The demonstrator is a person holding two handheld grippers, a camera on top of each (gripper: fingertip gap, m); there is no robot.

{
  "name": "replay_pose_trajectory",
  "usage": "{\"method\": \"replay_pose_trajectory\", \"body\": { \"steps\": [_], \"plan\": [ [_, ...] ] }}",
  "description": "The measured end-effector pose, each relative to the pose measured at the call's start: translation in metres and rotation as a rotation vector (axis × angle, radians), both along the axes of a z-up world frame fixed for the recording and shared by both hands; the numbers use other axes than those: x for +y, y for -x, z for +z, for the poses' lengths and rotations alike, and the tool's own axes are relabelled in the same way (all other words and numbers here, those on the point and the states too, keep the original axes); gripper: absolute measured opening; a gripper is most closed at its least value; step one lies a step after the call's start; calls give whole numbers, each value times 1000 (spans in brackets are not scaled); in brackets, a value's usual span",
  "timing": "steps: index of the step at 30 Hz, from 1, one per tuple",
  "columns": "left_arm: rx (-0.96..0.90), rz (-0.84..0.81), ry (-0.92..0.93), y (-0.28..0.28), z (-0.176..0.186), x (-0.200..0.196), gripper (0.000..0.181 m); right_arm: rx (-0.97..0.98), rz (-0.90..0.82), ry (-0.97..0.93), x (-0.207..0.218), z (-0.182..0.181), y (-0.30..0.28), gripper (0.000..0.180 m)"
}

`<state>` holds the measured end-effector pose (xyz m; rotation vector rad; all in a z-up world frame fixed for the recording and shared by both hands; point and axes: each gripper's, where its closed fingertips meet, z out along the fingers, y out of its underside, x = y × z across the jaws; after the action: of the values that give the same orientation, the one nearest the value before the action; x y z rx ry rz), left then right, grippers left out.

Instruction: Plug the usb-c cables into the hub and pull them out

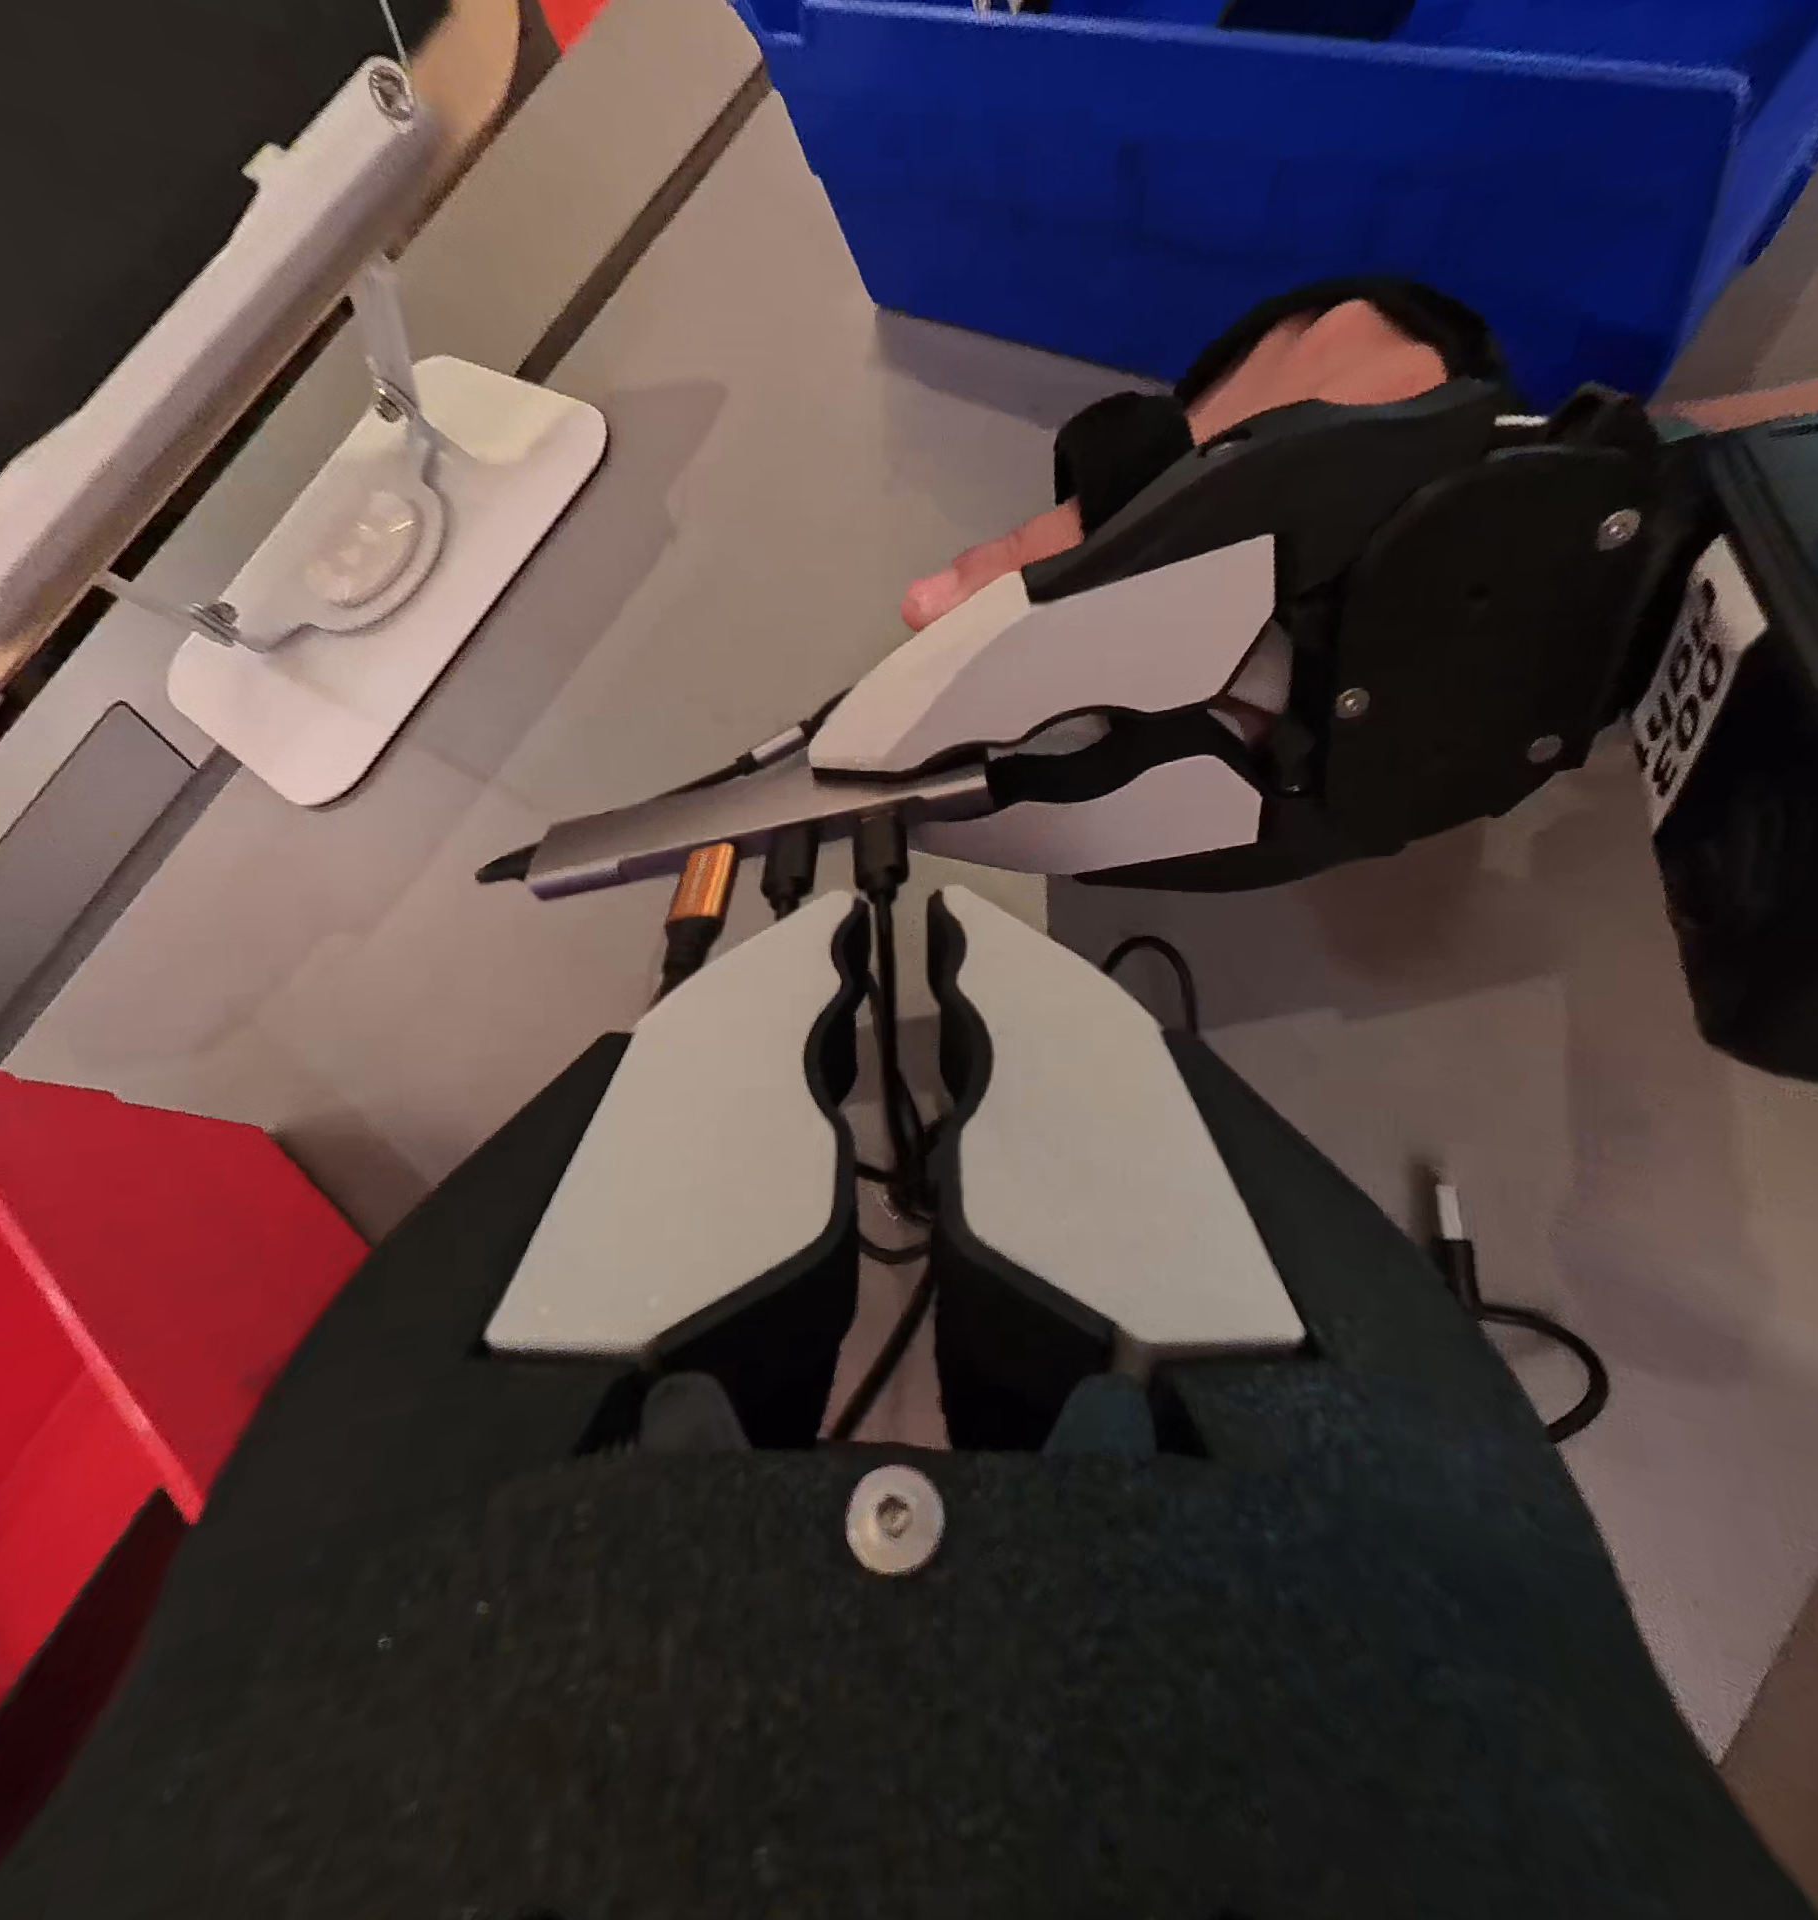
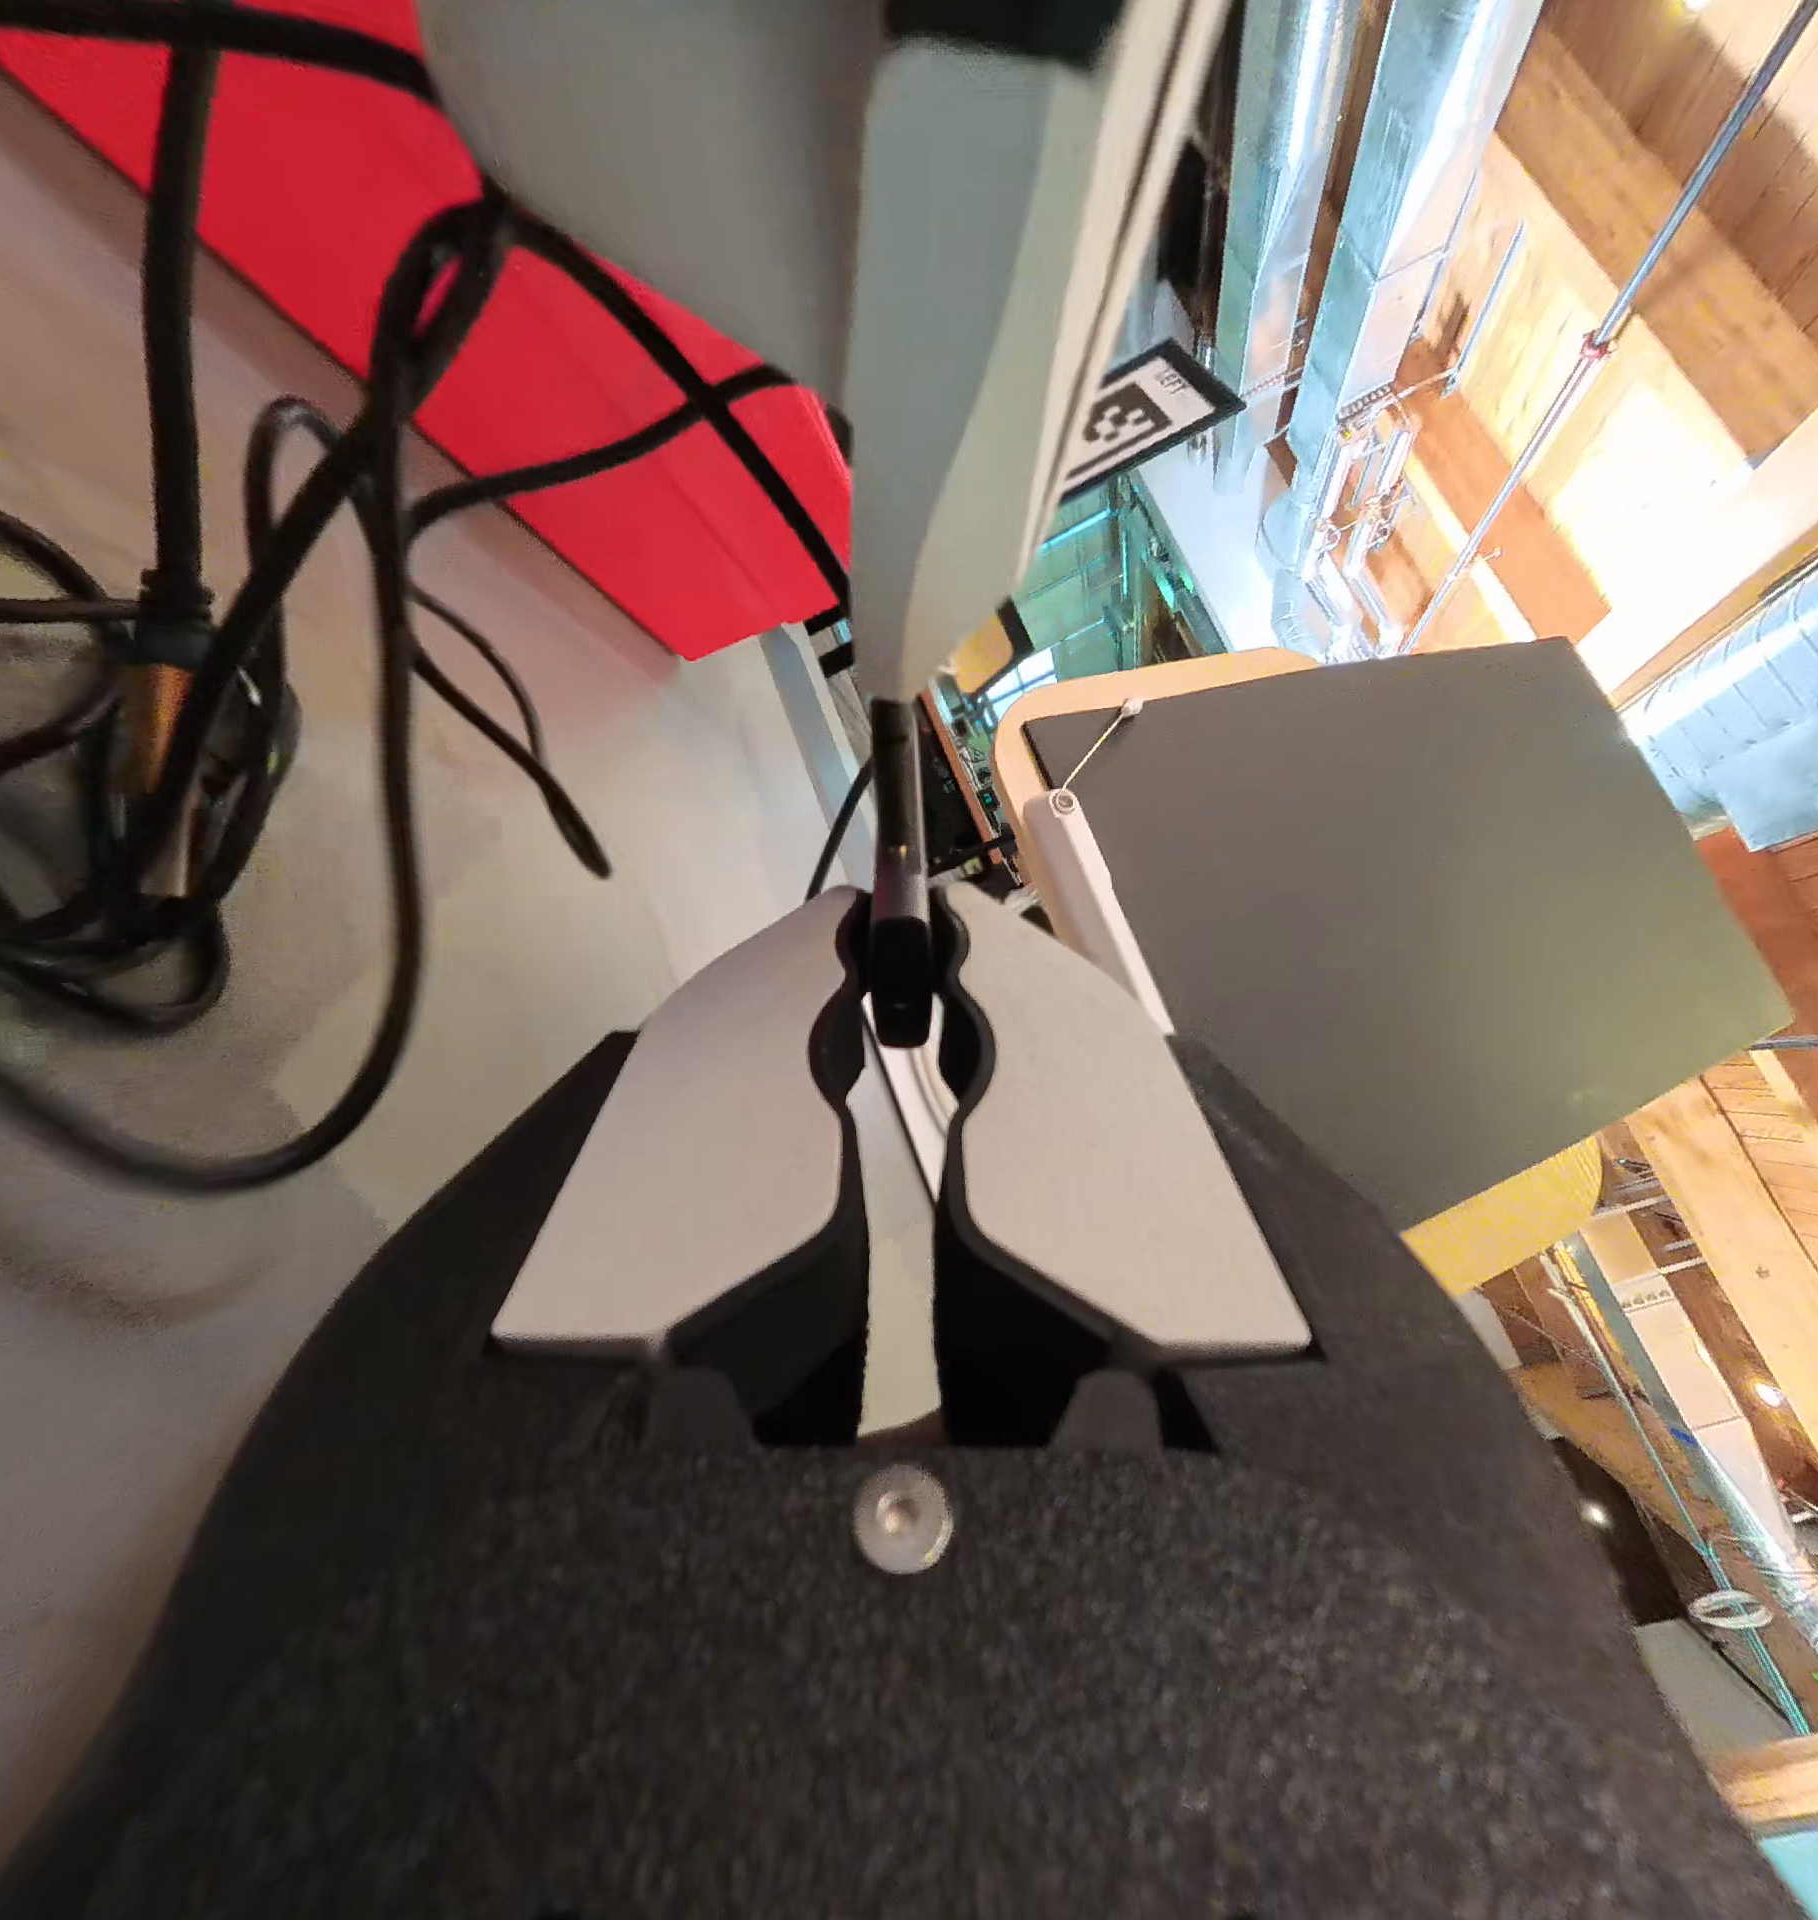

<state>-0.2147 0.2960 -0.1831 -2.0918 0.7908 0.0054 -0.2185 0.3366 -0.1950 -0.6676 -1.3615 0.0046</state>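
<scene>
A slim grey hub (image 1: 676,826) is held tilted above the table by my right gripper (image 1: 884,779), which is shut on its right end. Three plugs sit in its near edge: a copper one (image 1: 705,881) and two black ones (image 1: 791,864) (image 1: 881,844). My left gripper (image 1: 900,912) is open a little. Its tips sit just behind the rightmost black plug and straddle that plug's thin black cable (image 1: 889,1039) without pinching it. In the right wrist view the hub (image 2: 900,935) shows end-on between my right gripper's (image 2: 900,914) fingers, and the cables (image 2: 188,727) hang blurred at left.
A blue bin (image 1: 1248,156) stands behind the hub and a red bin (image 1: 74,1299) at near left. A white stand base (image 1: 385,582) sits at left and a black box (image 1: 1788,810) at right. A loose cable with a silver plug (image 1: 1456,1236) lies at near right. The grippers' ends are close to 4 centimeters from one another.
</scene>
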Motion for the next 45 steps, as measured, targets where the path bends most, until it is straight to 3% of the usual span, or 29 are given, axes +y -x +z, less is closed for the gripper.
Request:
{"method": "replay_pose_trajectory", "body": {
  "steps": [9,23,31,37,45],
  "plan": [
    [-175,48,-51,3,-5,-5,2,1,33,20,-8,2,4,9],
    [-32,59,-2,5,-35,-4,2,-53,53,-29,-18,-8,9,9],
    [-190,77,-12,8,-29,-3,10,-70,11,-31,-8,-13,9,9],
    [-207,104,-47,10,-28,0,15,-62,19,2,-8,-12,8,9],
    [-231,145,-125,14,-25,4,4,-87,19,11,-8,-17,9,9]
  ]
}}
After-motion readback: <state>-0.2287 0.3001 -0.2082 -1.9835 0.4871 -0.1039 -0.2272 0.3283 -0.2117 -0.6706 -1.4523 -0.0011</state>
